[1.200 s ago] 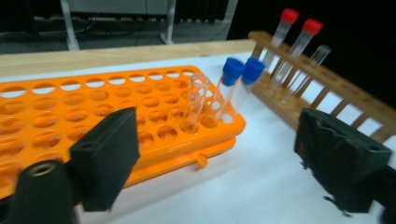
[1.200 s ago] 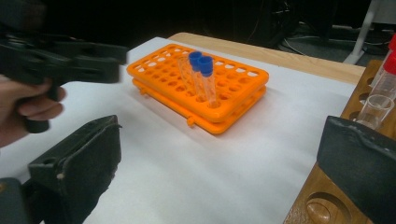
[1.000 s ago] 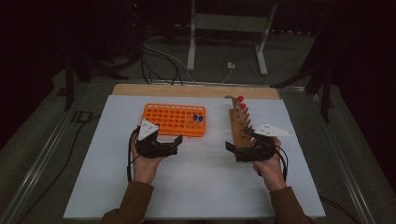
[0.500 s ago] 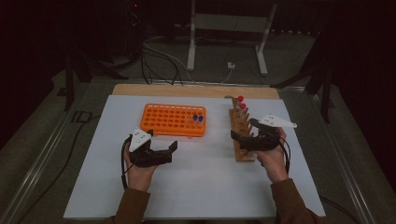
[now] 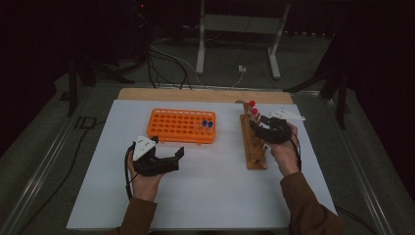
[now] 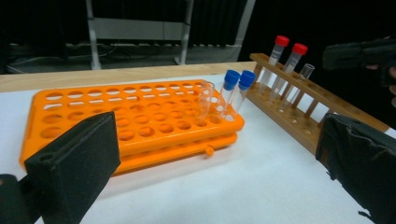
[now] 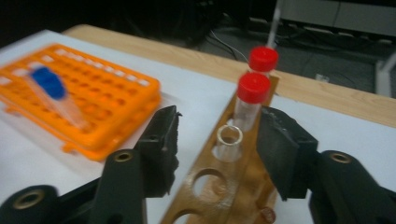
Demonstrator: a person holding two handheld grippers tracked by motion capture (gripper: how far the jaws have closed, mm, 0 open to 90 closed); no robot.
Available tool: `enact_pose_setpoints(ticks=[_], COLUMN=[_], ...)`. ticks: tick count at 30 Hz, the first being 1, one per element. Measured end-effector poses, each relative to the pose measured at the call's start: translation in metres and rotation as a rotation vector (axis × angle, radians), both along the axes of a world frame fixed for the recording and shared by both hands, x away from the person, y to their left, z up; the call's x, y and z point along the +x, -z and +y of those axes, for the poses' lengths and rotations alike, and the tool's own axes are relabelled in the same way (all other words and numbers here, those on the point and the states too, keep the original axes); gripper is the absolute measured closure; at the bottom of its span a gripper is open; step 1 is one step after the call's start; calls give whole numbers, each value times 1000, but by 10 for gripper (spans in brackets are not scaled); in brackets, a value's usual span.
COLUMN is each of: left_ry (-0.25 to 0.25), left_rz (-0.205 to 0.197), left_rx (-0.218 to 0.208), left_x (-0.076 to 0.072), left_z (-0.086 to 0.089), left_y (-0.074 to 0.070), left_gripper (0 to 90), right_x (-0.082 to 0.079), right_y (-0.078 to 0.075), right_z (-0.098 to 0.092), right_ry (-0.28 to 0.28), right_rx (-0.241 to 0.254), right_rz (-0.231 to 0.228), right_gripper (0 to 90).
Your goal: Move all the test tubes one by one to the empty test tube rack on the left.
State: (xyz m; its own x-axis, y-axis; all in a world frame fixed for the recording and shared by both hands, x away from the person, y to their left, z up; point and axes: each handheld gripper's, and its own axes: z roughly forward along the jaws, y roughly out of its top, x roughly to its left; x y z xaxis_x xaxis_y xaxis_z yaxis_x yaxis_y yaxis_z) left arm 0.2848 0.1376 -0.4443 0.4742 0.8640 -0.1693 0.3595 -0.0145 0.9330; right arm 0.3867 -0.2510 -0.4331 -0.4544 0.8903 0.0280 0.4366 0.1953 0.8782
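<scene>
Over the wooden rack (image 5: 253,144), our right claw (image 7: 217,140) has just been closing, jaws now half-narrowed around the uncapped glass tube (image 7: 229,141), not yet pressing it. We judge a pick is starting. Our left claw (image 5: 169,157) waits wide open. Two red-capped tubes (image 7: 252,100), two blue-capped tubes (image 6: 236,91) in the orange rack (image 5: 178,126).

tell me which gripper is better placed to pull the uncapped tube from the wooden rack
Right. The right gripper has just been closing, its jaws either side of the uncapped tube, not yet pressing. The left gripper sits open by the orange rack.
</scene>
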Motion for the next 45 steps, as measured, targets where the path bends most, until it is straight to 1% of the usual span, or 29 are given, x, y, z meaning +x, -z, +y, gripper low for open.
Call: enact_pose_setpoints(ticks=[2, 5, 7, 9, 11, 13, 14, 16, 21, 25, 34, 38, 45], left_ry=[-6, -10, -10, -10, -10, -16, -17, -16, -18, -19, -19, -19, -19], left_rz=[-6, -11, -8, -6, -4, -10, -14, -17, -17, -16, -9, -8, -4], left_rx=[0, -2, -4, 0, -2, 0, -1, 2, 0, 3, 4, 3, 8], left_x=[-1, -1, 0, 0, 0, -1, -1, -2, -2, -2, -1, -1, -1], left_z=[0, 0, 0, 0, 0, 0, 0, 0, 0, -1, -2, -1, -1], left_y=[-1, -1, -1, 0, 0, 0, 0, -1, -1, 0, 2, 2, 3], left_gripper=[5, 5, 5, 5, 5, 5, 5, 5, 5, 5, 5, 6, 5], right_x=[6, 15, 21, 25, 27, 29, 29, 29, 26, 24, 23, 20, 13], right_y=[4, 9, 11, 11, 12, 14, 15, 18, 21, 24, 24, 17, -2], right_z=[2, 5, 7, 10, 16, 20, 20, 20, 18, 15, 16, 15, 9], right_ry=[12, 19, 27, 23, 34, 48, 56, 65, 77, 89, 99, 98, 90], right_rx=[-39, -74, -84, -82, -125, -149, -147, -134, -106, -68, -73, -50, -18], right_rz=[9, 23, 31, 46, 64, 74, 80, 94, 87, 80, 66, 42, 0], right_gripper=[533, 581, 620, 655, 696, 727, 745, 754, 751, 750, 764, 764, 764])
